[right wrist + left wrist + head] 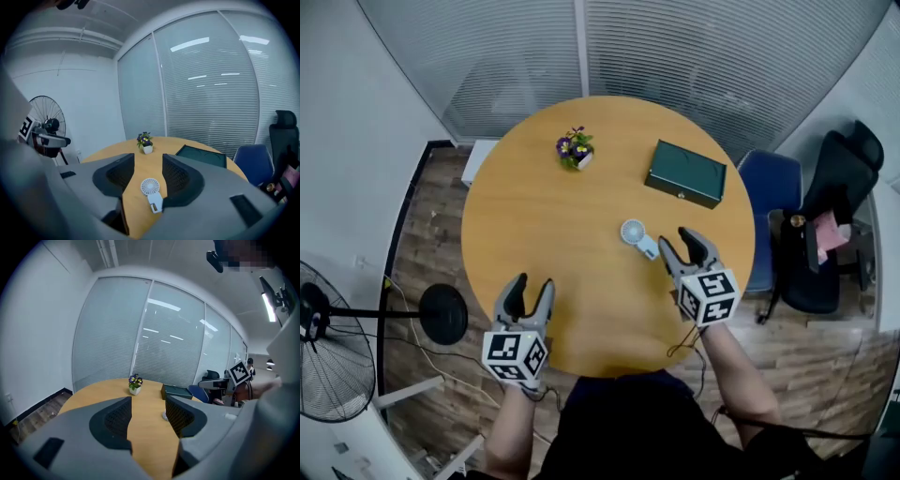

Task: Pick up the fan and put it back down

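Your round table [562,234] at mid-frame looks like smooth, matt wood; the fan [636,234] on it is white plastic. The green box [685,173], upper right, has a faint sheen. Your left gripper [532,281] and right gripper [678,239] look matt grey plastic with ribbed black pads.

We see the right gripper [148,159] with jaws apart, the fan [150,186] lying on the table [117,150] between them; beyond the fan a plant [145,140], to its right a box [202,156].

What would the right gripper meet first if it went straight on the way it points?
Most likely the white fan, lying on the table just ahead between the right gripper's open jaws; depth is unclear, so the table could come first.
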Motion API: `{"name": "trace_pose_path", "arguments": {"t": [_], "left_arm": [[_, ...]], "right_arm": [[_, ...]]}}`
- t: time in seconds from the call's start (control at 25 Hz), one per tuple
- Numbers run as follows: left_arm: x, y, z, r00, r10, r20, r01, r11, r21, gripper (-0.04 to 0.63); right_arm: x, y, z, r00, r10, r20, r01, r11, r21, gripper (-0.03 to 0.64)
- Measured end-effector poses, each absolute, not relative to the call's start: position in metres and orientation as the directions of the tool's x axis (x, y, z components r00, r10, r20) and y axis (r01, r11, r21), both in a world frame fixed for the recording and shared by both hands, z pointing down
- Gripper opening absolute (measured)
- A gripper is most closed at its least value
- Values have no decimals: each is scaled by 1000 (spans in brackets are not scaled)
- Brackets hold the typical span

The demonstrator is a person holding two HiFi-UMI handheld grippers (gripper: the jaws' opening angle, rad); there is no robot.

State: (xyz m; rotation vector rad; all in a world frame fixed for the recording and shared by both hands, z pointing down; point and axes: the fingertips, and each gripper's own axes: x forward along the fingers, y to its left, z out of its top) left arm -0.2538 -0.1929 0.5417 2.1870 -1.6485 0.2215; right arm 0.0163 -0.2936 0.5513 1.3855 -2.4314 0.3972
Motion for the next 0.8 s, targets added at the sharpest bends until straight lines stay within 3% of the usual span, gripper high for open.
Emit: {"name": "trace_pose_path", "arguments": {"t": [0.36,0.8], "left_arm": [[-235,-201,580,264,-861,435,-956,-176,233,222],[-249,-192,605,223,-848,480,-964,-120,237,222]], "right_arm": [[14,-323,638,-532,-626,570,-779,625,-40,219],[-4,-323,744,-499,-423,757,-676,736,-34,238]]}}
